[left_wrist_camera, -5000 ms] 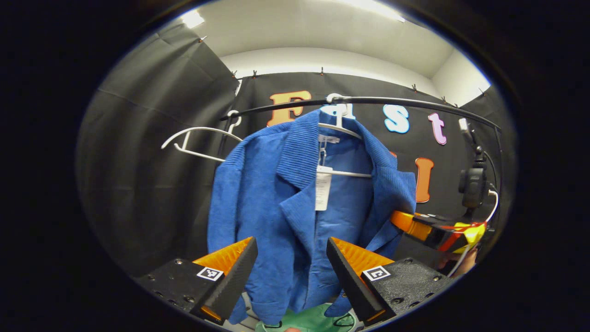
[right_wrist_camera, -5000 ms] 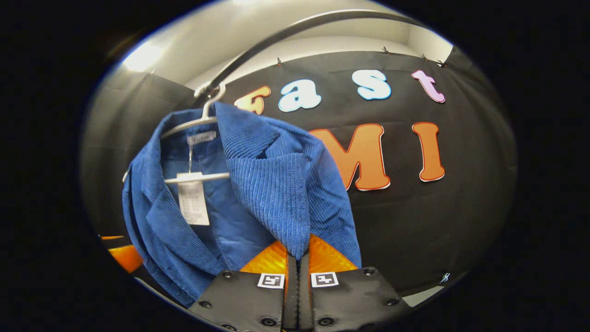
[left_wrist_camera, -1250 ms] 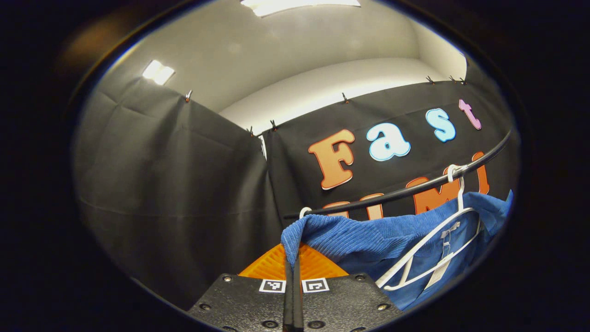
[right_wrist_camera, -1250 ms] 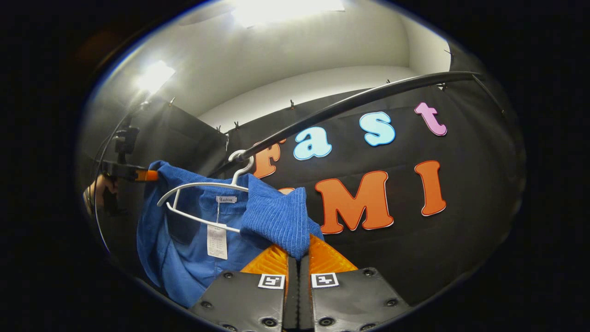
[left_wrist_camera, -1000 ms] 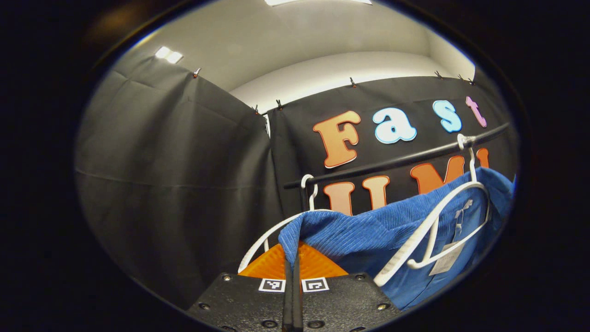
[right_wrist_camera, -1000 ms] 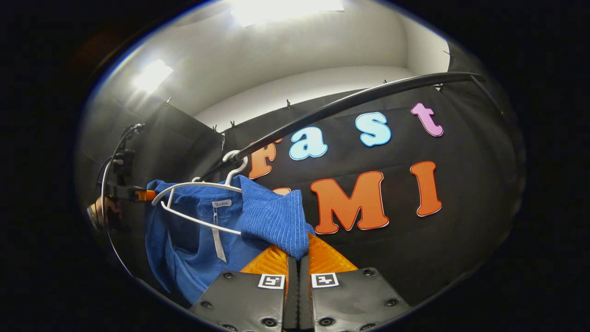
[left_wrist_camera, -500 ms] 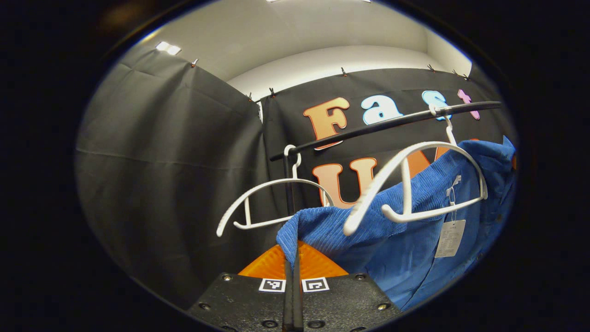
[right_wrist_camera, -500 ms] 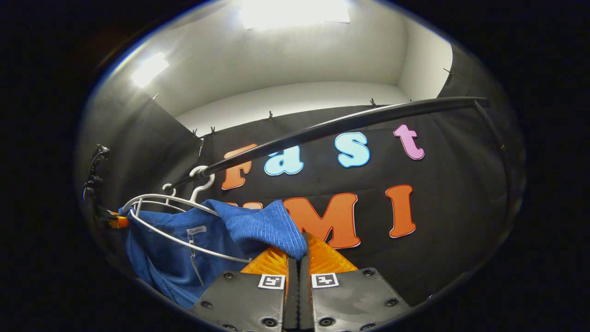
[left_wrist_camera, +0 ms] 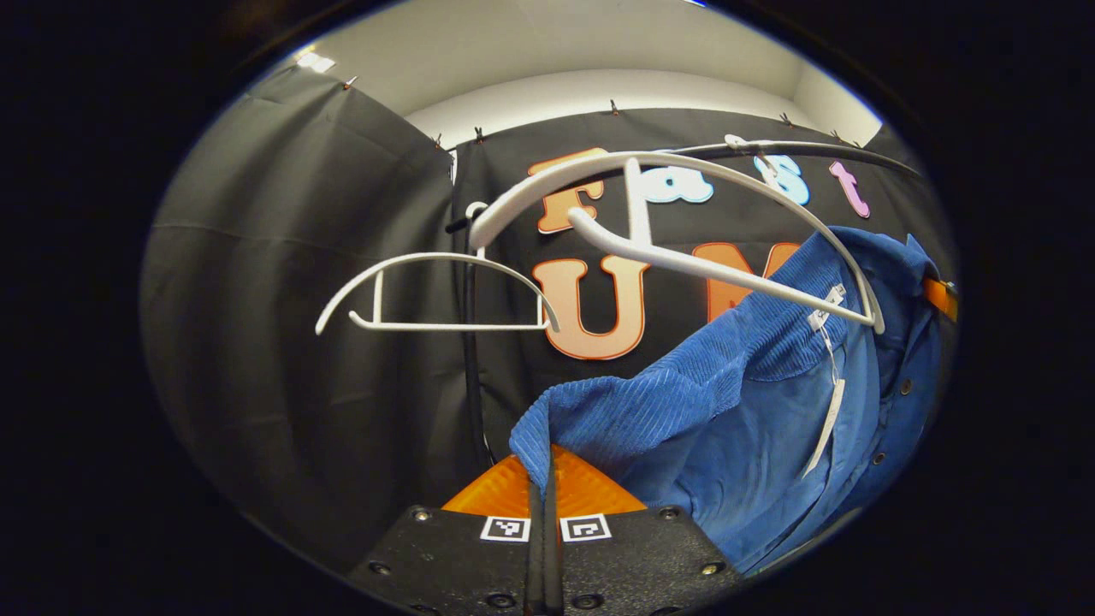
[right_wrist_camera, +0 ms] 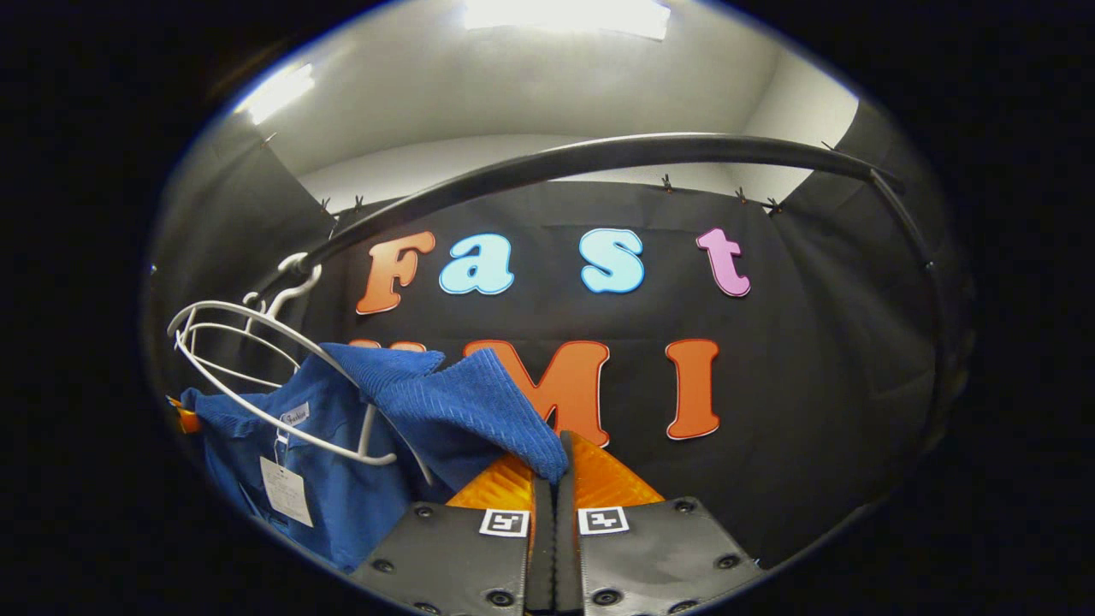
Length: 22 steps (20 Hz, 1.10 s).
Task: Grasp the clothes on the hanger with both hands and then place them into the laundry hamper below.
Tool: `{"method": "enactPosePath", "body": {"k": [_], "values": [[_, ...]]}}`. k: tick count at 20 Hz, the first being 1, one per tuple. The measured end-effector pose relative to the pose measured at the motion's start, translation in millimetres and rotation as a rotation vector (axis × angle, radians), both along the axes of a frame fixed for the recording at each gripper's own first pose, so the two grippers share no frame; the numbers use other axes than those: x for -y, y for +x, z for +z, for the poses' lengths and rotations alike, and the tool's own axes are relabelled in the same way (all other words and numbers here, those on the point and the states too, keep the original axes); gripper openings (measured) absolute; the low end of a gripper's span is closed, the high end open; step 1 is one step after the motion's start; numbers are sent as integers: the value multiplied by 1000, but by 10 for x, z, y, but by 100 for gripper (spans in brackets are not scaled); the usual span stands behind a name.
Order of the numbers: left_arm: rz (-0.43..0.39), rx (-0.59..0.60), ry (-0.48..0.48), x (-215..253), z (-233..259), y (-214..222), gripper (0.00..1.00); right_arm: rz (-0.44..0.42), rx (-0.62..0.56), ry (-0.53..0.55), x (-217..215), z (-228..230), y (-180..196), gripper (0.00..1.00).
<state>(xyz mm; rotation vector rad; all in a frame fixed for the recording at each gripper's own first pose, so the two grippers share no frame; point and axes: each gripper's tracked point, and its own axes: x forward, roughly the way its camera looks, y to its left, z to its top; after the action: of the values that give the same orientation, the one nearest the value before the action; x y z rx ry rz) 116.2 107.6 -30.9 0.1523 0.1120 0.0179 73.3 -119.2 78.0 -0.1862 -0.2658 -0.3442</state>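
Note:
A blue corduroy jacket (left_wrist_camera: 736,411) hangs stretched between my two grippers. My left gripper (left_wrist_camera: 544,479) is shut on one shoulder of it. My right gripper (right_wrist_camera: 554,469) is shut on the other shoulder, a fold of the jacket (right_wrist_camera: 445,402) bunched over its fingers. The white hanger (left_wrist_camera: 684,205) stays hooked on the black rail (right_wrist_camera: 599,158), bare above the jacket, whose collar lies just under its right end. In the right gripper view the hanger (right_wrist_camera: 257,359) sits at the left with the jacket below it. The left gripper (right_wrist_camera: 184,419) shows small at the far left there.
A second white hanger (left_wrist_camera: 428,291), bare, hangs on the rail to the left. The other gripper (left_wrist_camera: 939,295) peeks out past the jacket's right edge. Black cloth walls stand behind and to the left.
Both grippers have come down with the jacket. Its shoulders have slid off the hanger, which now stands above the cloth instead of inside it. Five seconds ago the left gripper was open.

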Motion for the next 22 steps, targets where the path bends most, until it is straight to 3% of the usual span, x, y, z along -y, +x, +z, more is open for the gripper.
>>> {"method": "enactPosePath", "body": {"k": [7, 10, 11, 12, 17, 19, 20, 22], "values": [[-30, -38, -42, 235, -269, -74, 0, -75, -77, -148, 6, -237, 27, 8], [-56, -68, -32, 372, -422, -97, 0, -71, -132, -120, 79, -447, 132, 8], [-65, -80, -22, 389, -477, -100, 0, -74, -157, -97, 138, -543, 167, 3], [-69, -86, -12, 437, -510, -98, 0, -90, -173, -79, 235, -620, 182, 8], [-98, -122, -4, 540, -719, 13, 0, -134, -228, -76, 408, -829, 256, 7], [-112, -139, -8, 524, -736, 45, 0, -113, -233, -85, 332, -854, 209, 8], [-123, -148, -8, 535, -758, 59, 0, -98, -242, -82, 284, -884, 207, 3], [-145, -164, -3, 556, -767, 98, 0, -54, -269, -76, 156, -964, 194, 8]]}}
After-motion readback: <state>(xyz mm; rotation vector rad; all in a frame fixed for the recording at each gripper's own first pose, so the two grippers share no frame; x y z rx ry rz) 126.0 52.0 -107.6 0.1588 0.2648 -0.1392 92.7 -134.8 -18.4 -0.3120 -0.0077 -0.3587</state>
